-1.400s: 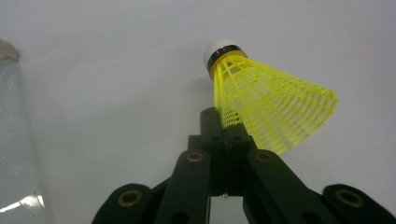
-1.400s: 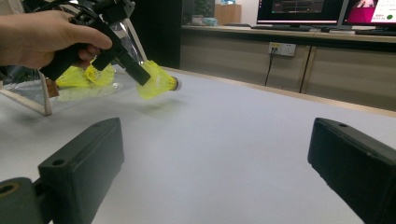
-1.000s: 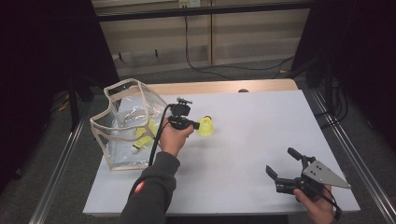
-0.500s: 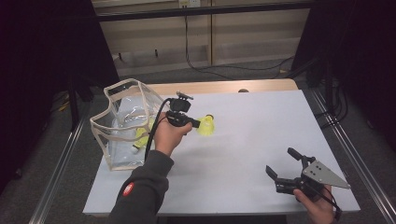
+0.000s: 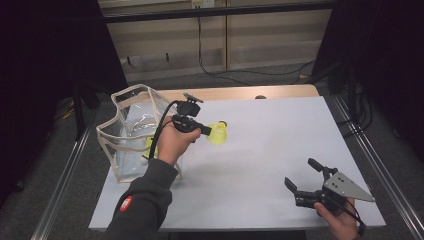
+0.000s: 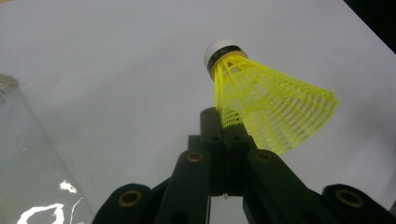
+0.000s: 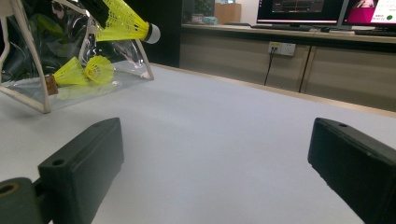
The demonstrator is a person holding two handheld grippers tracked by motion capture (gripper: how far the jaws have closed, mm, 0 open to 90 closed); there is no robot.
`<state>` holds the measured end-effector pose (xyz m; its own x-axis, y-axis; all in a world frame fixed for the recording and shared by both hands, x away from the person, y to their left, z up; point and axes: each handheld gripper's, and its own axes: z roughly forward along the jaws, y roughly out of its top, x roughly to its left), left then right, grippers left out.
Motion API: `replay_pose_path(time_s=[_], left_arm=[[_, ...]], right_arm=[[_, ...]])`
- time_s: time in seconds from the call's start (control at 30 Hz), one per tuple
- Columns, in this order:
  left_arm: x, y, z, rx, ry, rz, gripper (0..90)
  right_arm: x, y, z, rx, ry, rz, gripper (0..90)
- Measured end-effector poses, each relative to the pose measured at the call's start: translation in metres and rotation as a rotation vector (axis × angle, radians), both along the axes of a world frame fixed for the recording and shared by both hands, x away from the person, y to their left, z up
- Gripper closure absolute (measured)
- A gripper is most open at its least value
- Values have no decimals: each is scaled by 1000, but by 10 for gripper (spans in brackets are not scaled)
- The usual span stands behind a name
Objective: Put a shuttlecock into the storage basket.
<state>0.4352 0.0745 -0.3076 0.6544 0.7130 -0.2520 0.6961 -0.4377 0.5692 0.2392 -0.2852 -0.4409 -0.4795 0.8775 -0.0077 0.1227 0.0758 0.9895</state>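
A yellow shuttlecock [image 5: 218, 133] [image 6: 266, 100] [image 7: 125, 23] with a white cork tip is pinched by its mesh skirt in my left gripper [image 5: 206, 131] [image 6: 227, 122], which is shut on it and held above the white table [image 5: 270, 145]. Just left of that hand stands a clear plastic bag [image 5: 131, 132] [image 7: 56, 56] with cream edging; two yellow shuttlecocks [image 7: 84, 71] lie inside it. My right gripper [image 5: 301, 176] [image 7: 215, 168] rests low near the table's front right, jaws wide open with nothing between them.
Metal rails run along both sides of the table [image 5: 65, 185]. A wooden strip [image 5: 240, 93] borders the far edge. Beyond it in the right gripper view stands a long counter [image 7: 299, 56] with monitors [image 7: 299, 11] on top.
The left hand has lifted the shuttlecock a little higher above the table. The right gripper has stayed where it was.
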Motion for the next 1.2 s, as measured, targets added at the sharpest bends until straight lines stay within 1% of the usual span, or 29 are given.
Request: replay_pose_path(time_s=[0.07,0.27,0.33,0.5,0.6,0.77,0.97,1.03,1.2], left_arm=[[-1,2,3,-5,4,4,900],[-2,8,13,2,3,2,900],[-3,10,16,-1,10,-8,900],[-4,13,22,2,3,-7,900],[-5,15,25,6,4,-11,900],[-5,18,29,-6,15,-11,900],[-6,23,37,9,14,-20,900],[-7,25,39,11,21,-26,900],[-7,28,44,21,18,-24,900]], right_arm=[[0,0,0,-1,0,-2,32],[0,0,0,-1,-2,-2,32],[0,0,0,0,-1,-1,32],[0,0,0,-1,-2,-1,31],[0,0,0,-3,-5,-1,31],[0,0,0,-3,-5,-1,31],[0,0,0,-1,-5,-1,31],[0,0,0,-2,-5,-1,31],[0,1,0,-2,-4,1,32]])
